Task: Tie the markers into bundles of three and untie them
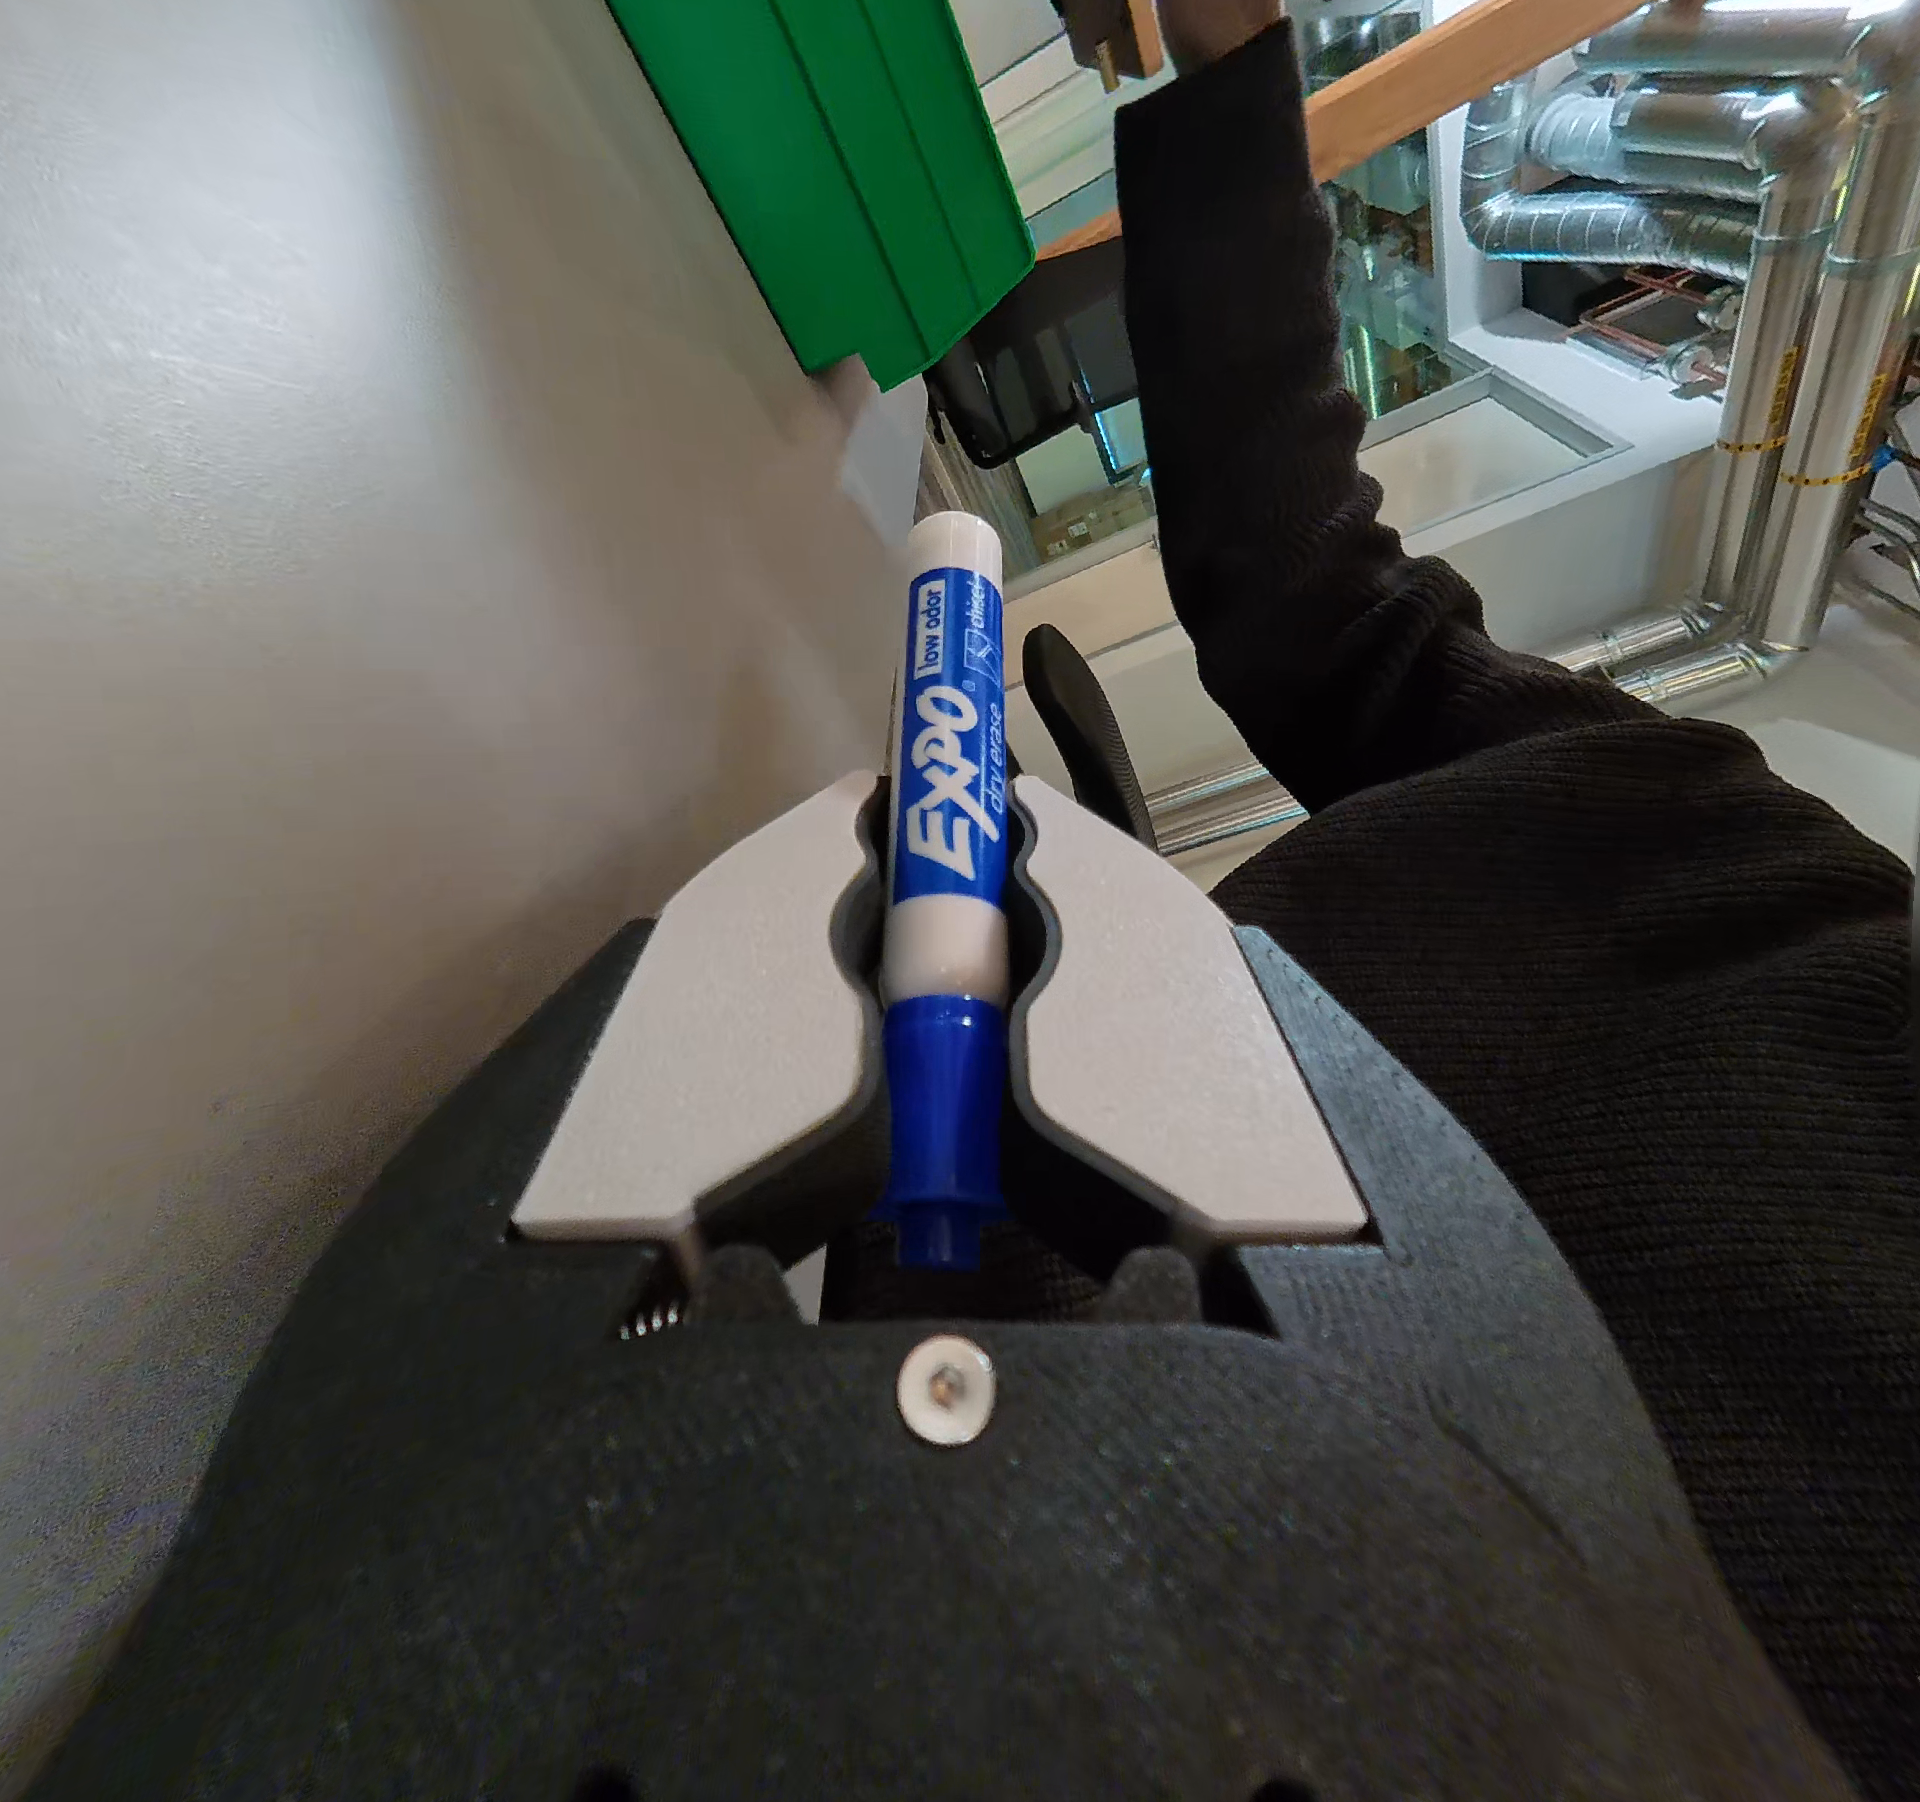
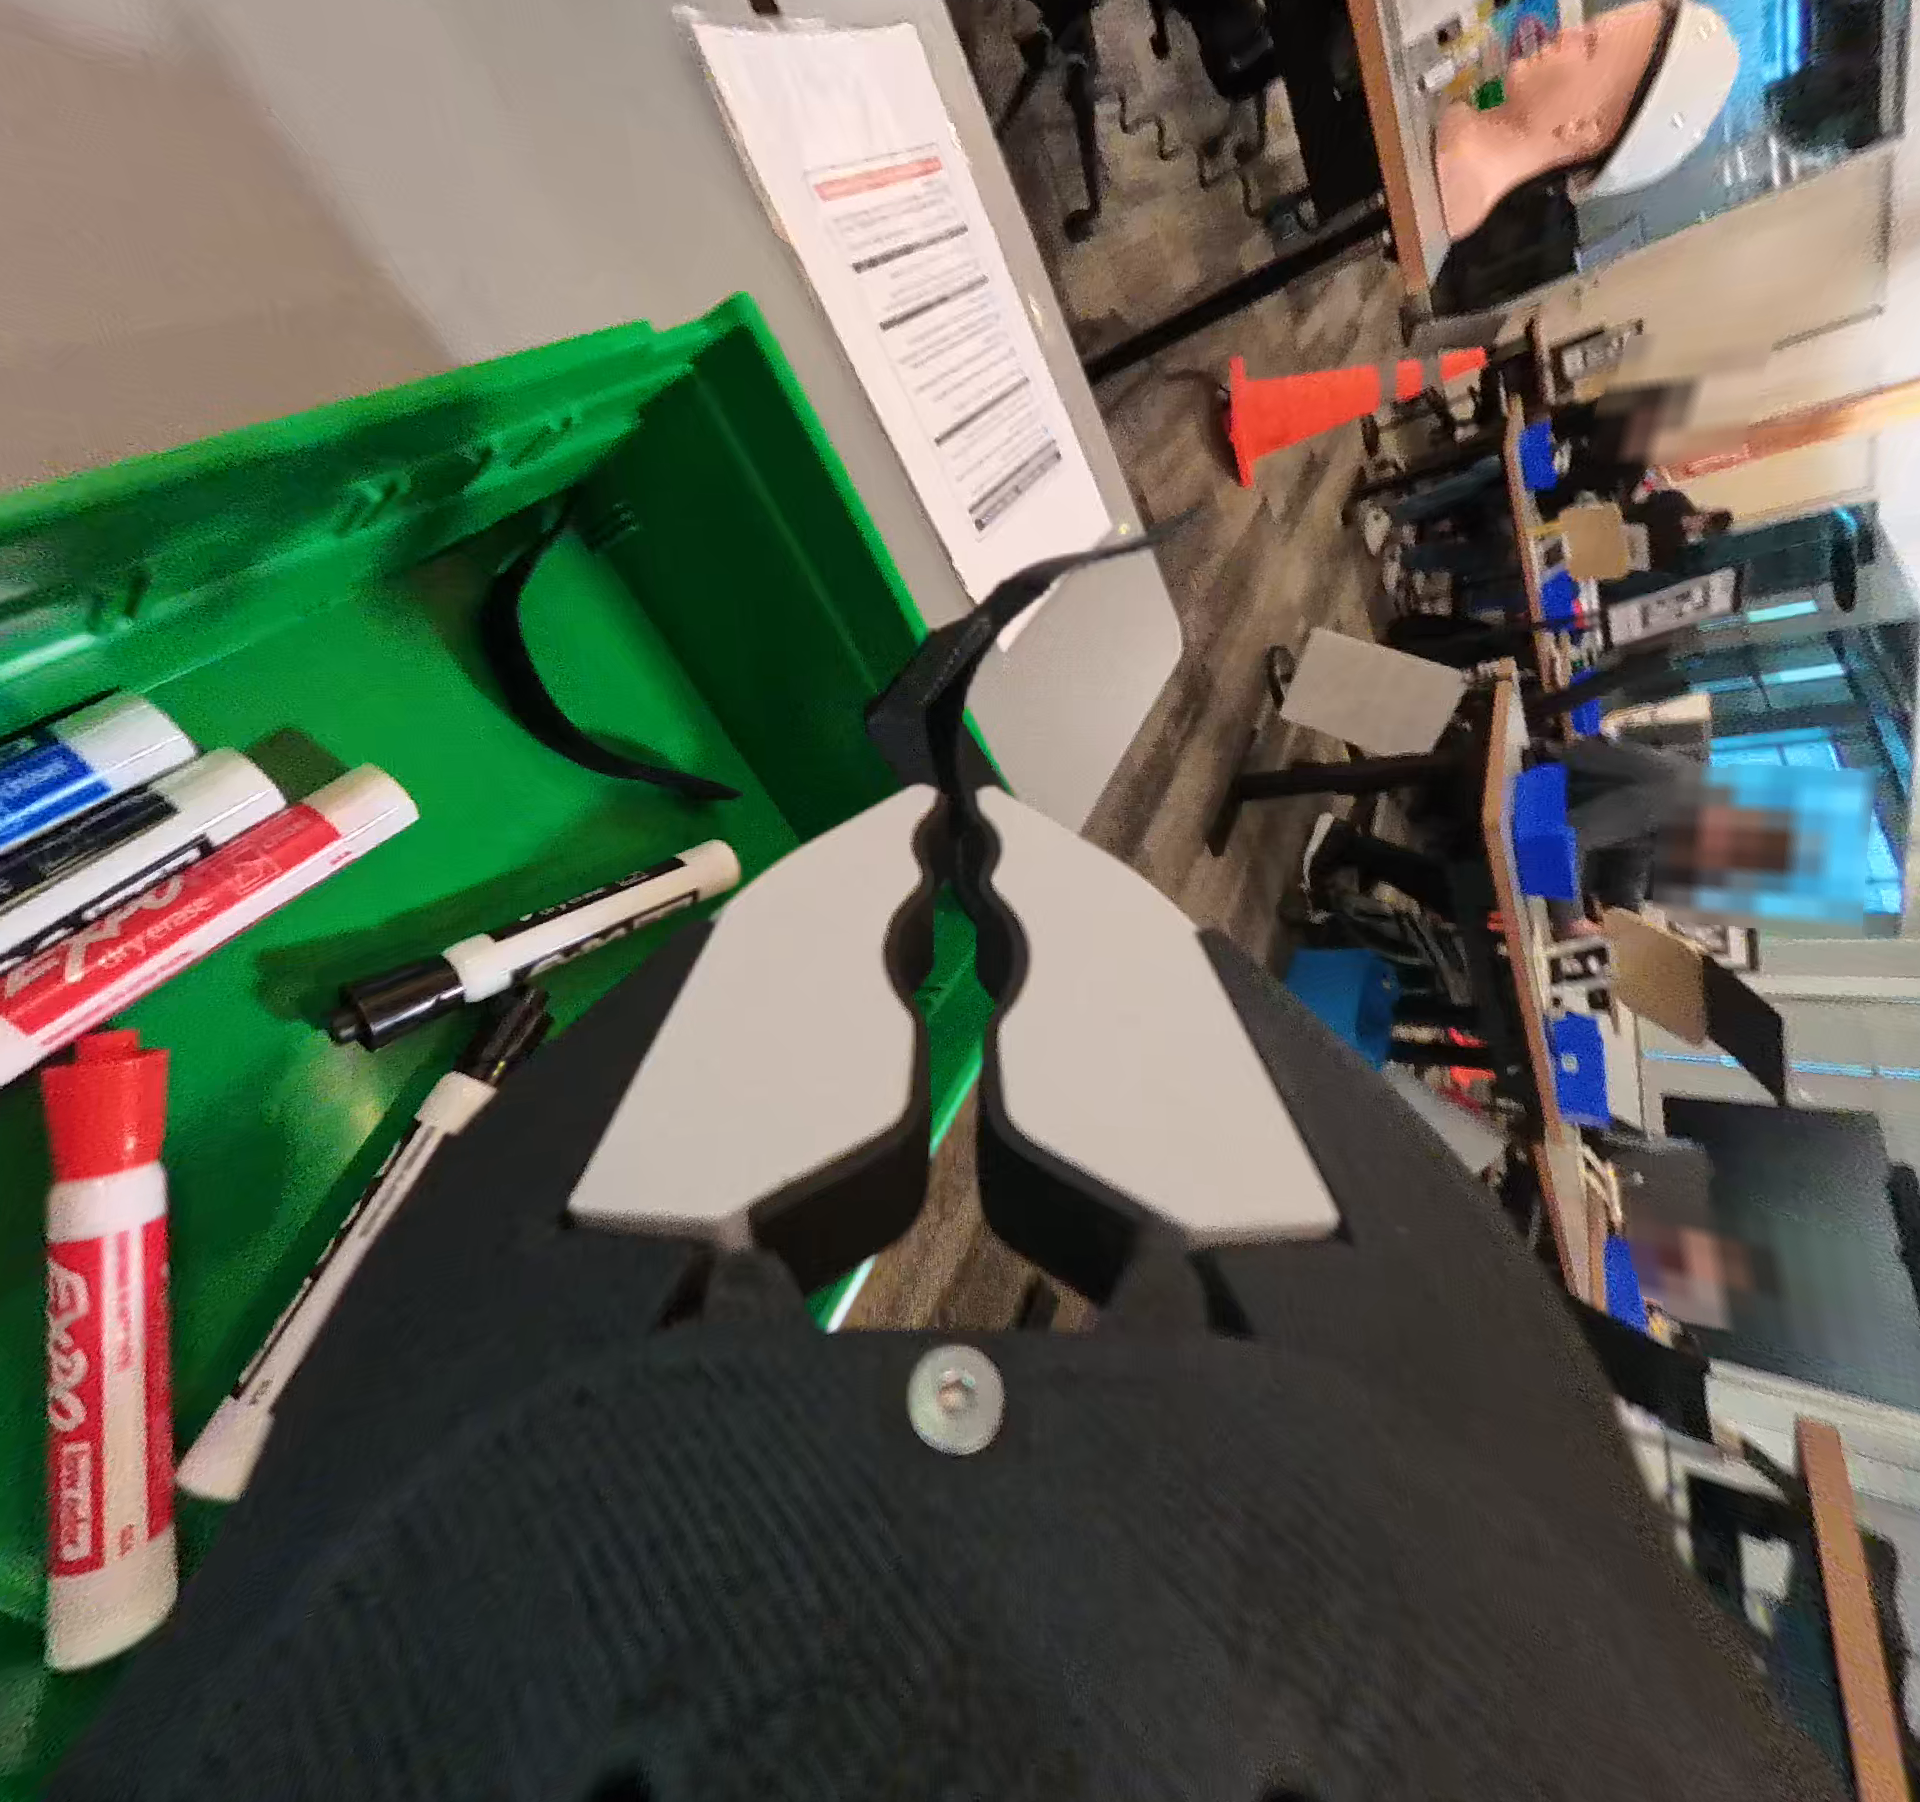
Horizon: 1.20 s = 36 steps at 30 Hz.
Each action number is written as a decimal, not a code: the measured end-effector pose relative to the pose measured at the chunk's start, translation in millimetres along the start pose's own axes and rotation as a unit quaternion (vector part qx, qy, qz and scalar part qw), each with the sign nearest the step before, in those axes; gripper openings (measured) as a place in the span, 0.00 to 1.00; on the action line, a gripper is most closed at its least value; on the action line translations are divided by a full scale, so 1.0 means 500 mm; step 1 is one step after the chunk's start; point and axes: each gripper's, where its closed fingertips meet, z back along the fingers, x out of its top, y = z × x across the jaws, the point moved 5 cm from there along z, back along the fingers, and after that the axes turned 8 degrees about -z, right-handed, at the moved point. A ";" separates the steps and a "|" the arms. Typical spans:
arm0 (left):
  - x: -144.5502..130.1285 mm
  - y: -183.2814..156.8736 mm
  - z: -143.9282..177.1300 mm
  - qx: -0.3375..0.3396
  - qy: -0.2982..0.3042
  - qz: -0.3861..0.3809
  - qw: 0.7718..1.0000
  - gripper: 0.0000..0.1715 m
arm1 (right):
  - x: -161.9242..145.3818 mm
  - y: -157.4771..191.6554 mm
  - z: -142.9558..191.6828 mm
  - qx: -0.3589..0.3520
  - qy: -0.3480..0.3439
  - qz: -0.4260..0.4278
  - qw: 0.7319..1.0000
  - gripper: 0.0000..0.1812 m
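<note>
Green bin (image 2: 343,609) at 9 o'clock of the right hand-held gripper (image 2: 951,817), markers loose inside: red marker (image 2: 104,1337), black marker (image 2: 540,942). Right jaws pinched on a black strap (image 2: 966,651). Left hand-held gripper (image 1: 951,817) clamps a blue marker (image 1: 945,817), white end at 12 o'clock.

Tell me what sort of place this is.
Probably a workshop or lab: exposed silver ducts, workbenches with blue bins, an orange traffic cone, and a green bin of whiteboard markers.
</note>
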 end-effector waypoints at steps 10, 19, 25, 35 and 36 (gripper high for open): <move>0.002 -0.014 0.001 -0.004 0.003 -0.014 1.000 0.11 | -0.099 0.111 -0.049 0.115 0.189 -0.057 0.974 0.10; 0.001 -0.011 -0.002 -0.004 0.003 -0.011 1.000 0.11 | -0.063 0.090 -0.018 0.109 0.100 -0.153 0.977 0.15; 0.005 -0.008 -0.002 0.013 -0.003 -0.024 1.000 0.11 | 0.109 0.180 0.084 0.203 -0.048 -0.207 0.956 0.19; -0.018 -0.039 -0.028 -0.004 0.049 -0.054 0.997 0.11 | 0.319 0.572 0.240 0.435 -0.171 0.089 0.880 0.23; -0.025 -0.047 -0.033 -0.009 0.062 -0.064 0.996 0.11 | 0.318 0.599 0.237 0.437 -0.166 0.118 0.876 0.23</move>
